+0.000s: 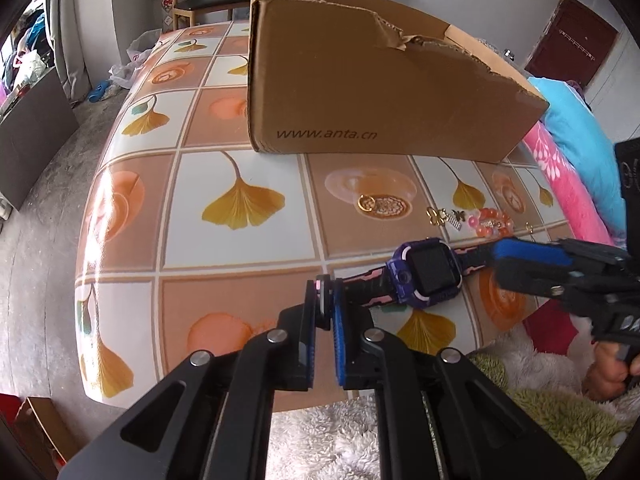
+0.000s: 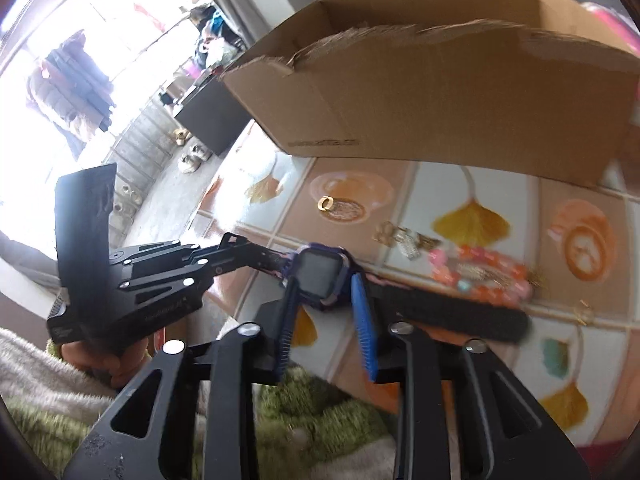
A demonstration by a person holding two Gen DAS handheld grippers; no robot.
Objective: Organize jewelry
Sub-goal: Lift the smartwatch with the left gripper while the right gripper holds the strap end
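The table point(image 1: 248, 240) carried a torn cardboard box point(image 1: 380, 92) at the back, and nothing showed whether anything lay inside it yet. The jewelry sat loose in front of it — a bead bracelet point(image 1: 490, 222), a few small charms point(image 1: 442, 216) and a gold ring point(image 1: 366, 202) — so most of the sorting seemed left. The watch point(image 1: 430, 274) hung just above the table near its front edge. The left gripper point(image 1: 326, 300), tilted steeply down, was clenched on one strap end; the right gripper point(image 2: 326, 312), also tilted down, stood released around the watch body.
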